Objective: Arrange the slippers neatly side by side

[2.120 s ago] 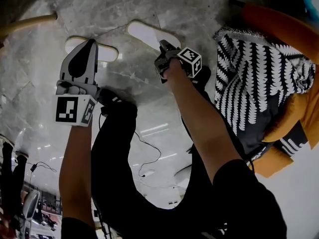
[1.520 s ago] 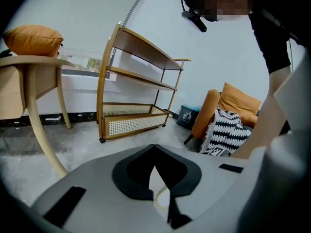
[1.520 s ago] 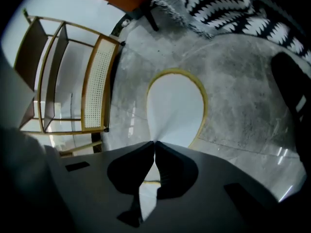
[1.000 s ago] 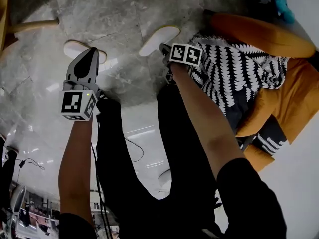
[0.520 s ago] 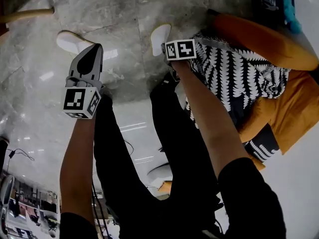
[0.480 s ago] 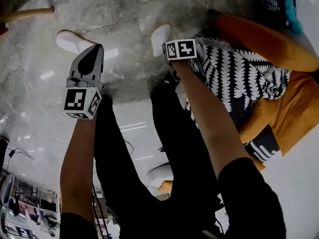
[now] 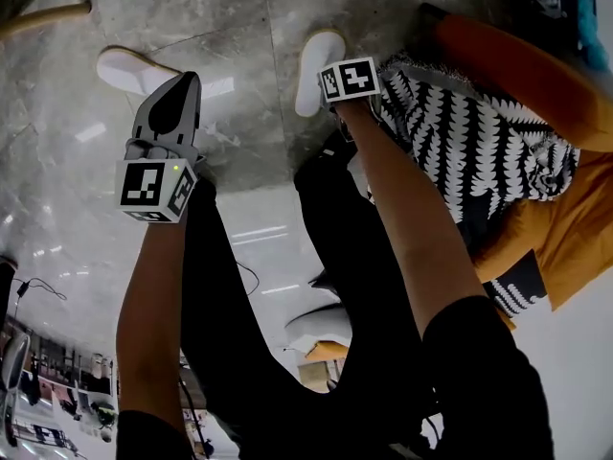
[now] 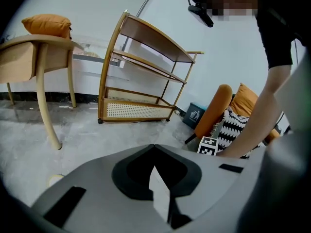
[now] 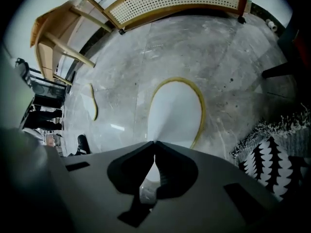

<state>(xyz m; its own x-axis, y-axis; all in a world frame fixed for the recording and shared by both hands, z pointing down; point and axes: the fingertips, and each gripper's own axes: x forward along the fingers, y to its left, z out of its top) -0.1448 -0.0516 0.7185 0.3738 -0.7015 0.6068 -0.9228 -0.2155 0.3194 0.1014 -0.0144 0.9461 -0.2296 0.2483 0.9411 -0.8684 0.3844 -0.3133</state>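
Two white slippers with pale yellow rims lie on the grey marble floor. The right slipper [image 7: 312,57] points straight away from me, and its near end runs in between the jaws of my right gripper [image 9: 154,144], which is shut on its edge. In the head view that gripper's marker cube [image 7: 347,79] covers the jaws. The left slipper [image 7: 123,68] lies apart to the left, partly behind my left gripper [image 7: 188,78]. That gripper hangs above it, shut and empty. The right gripper view shows the left slipper [image 9: 92,108] as a thin sliver.
An orange armchair [image 7: 517,65] with a black-and-white patterned throw [image 7: 479,137] stands close to the right of the held slipper. A wooden shelf rack [image 8: 141,81], a wooden chair [image 8: 39,57] and a dark bin [image 8: 194,114] stand further off. A person's black-trousered legs [image 7: 220,286] are below.
The right gripper has swung its slipper from a diagonal lie to pointing straight away, nearer the armchair. The left gripper stays shut above the other slipper.
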